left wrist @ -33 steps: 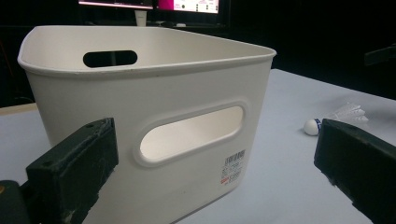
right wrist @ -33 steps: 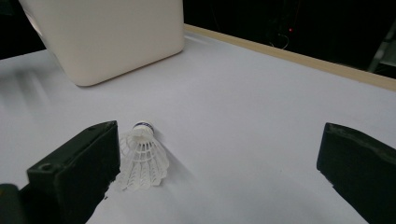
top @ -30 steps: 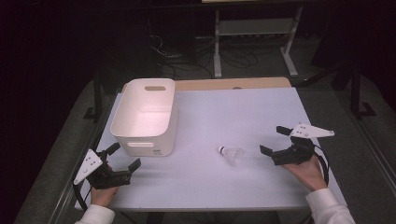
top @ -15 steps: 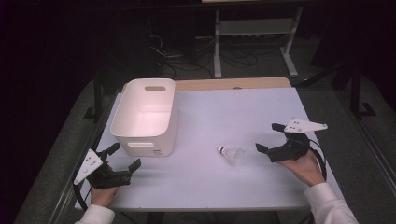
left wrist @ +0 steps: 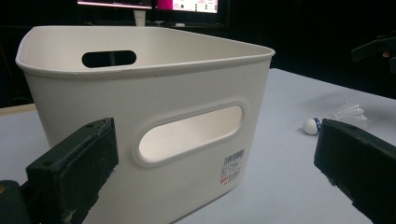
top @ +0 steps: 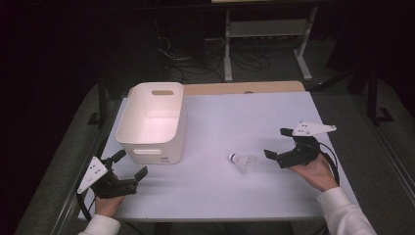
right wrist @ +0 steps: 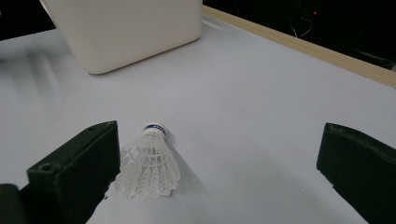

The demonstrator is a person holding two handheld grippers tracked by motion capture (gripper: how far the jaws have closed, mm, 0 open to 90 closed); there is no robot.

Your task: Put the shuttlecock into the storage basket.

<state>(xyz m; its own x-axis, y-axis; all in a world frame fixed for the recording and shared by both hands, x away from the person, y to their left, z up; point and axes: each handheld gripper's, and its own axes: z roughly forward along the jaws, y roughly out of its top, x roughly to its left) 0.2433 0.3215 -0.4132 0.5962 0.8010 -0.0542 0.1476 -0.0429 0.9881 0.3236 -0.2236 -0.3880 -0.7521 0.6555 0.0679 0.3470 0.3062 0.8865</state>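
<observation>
At centre-right of the high view, shuttlecock: laid on its side on the table, cork toward the white bin, just left of the right gripper
Right gripper: jaws spread wide, nothing held; in its own view the shuttlecock is seen low and left, beside the left jaw
Left gripper: jaws apart, empty, at lower left near the bin
Step judged: approach for pickup
Advice: jaws are best centred over the cork, not the fragile skirt, and closed gently
</observation>
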